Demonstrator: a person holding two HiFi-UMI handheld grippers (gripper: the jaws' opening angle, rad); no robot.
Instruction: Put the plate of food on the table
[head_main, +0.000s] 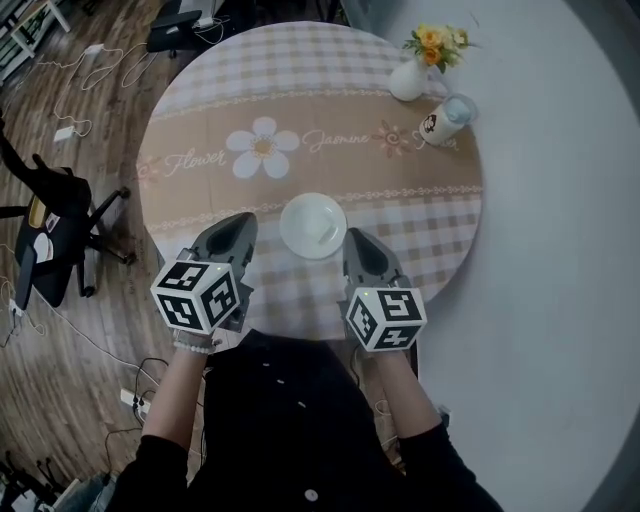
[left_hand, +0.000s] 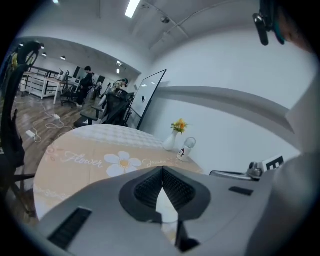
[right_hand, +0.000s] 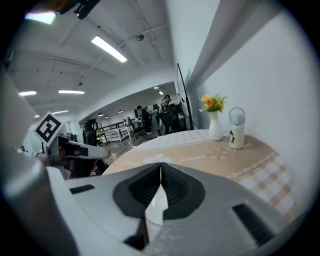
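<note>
A white plate (head_main: 313, 225) lies on the round table (head_main: 200, 120) near its front edge; I cannot make out food on it. My left gripper (head_main: 243, 225) hovers just left of the plate, jaws shut with nothing between them. My right gripper (head_main: 356, 240) sits at the plate's right rim, also shut and empty. In the left gripper view the closed tips (left_hand: 162, 172) meet, and a sliver of plate (left_hand: 166, 202) shows through the gap under them. The right gripper view shows the same: tips (right_hand: 160, 169) together, plate (right_hand: 155, 206) behind them.
At the table's far right stand a white vase of orange flowers (head_main: 412, 72) and a small lidded bottle (head_main: 447, 118). A white wall curves along the right. A black office chair (head_main: 55, 235) and cables (head_main: 70, 75) occupy the wooden floor on the left.
</note>
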